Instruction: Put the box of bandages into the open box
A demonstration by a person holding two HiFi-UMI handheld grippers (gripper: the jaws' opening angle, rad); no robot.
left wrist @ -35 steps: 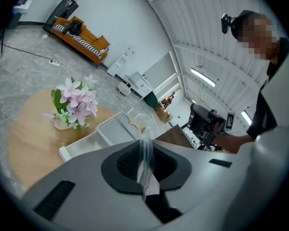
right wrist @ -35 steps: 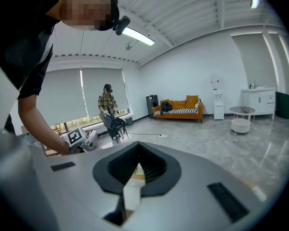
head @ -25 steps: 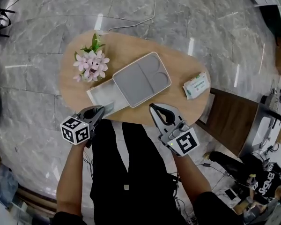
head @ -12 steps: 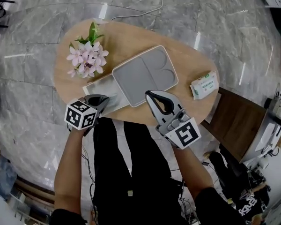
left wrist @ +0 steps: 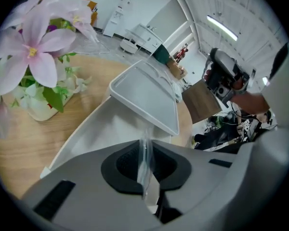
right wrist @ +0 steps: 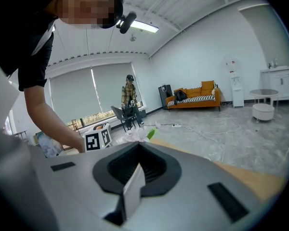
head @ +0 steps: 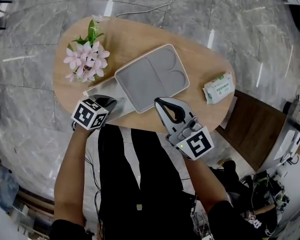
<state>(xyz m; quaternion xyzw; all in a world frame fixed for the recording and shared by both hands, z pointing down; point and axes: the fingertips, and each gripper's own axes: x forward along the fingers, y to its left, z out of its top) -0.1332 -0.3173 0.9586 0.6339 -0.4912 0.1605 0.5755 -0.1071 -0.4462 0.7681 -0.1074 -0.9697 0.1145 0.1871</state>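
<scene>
steadying step: your left gripper jaws grasp the box wall; right gripper jaws clenched, empty. next, open them over the bandages.

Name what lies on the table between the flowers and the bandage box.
The open box lies between them, its lid tilted up; the head view shows it.

Bandage box, open box: well apart.
Green-white pack flat at table's right end; pale box mid-table, lid tilted up.
</scene>
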